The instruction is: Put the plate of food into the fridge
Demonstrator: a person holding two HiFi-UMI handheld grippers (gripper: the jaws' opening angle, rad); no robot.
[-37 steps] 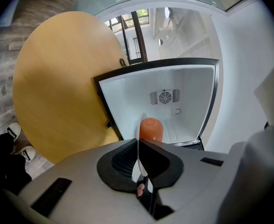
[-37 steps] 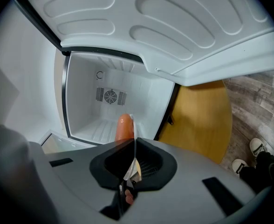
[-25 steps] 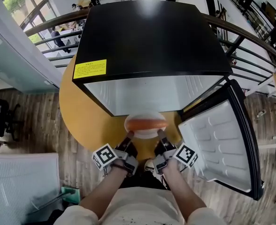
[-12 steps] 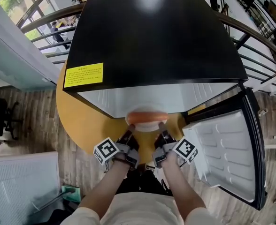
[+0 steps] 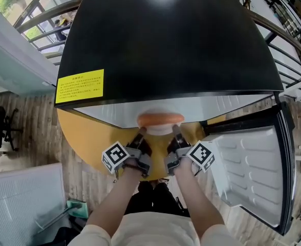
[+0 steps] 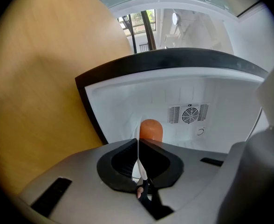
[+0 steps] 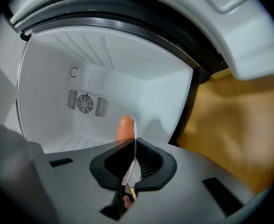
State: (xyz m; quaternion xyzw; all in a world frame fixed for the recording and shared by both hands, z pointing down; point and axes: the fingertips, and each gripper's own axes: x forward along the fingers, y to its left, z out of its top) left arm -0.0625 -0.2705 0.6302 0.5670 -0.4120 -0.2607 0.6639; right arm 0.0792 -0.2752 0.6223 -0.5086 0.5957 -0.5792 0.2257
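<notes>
A white plate (image 5: pixel 159 128) carrying an orange sausage (image 5: pixel 159 119) hangs at the mouth of the black mini fridge (image 5: pixel 166 40). My left gripper (image 5: pixel 141 134) is shut on the plate's near left rim, and my right gripper (image 5: pixel 175 132) is shut on its near right rim. In the left gripper view the plate's thin edge (image 6: pixel 138 155) runs between the jaws of the left gripper (image 6: pixel 138 146), with the sausage (image 6: pixel 150 130) beyond. The right gripper view shows the rim (image 7: pixel 133 146) pinched by the right gripper (image 7: pixel 132 148), the sausage (image 7: pixel 124 128) behind it, and the fridge's white interior (image 7: pixel 88 101).
The fridge door (image 5: pixel 253 173) stands swung open to the right. The fridge sits on a round wooden table (image 5: pixel 89 137). A back-wall fan vent (image 6: pixel 188 114) shows inside the fridge. Railings (image 5: pixel 43 19) and wooden floor (image 5: pixel 22 122) lie around.
Both grippers have carried the plate forward toward the fridge opening; its far edge now goes under the fridge's top. The fridge fills more of the head view.
</notes>
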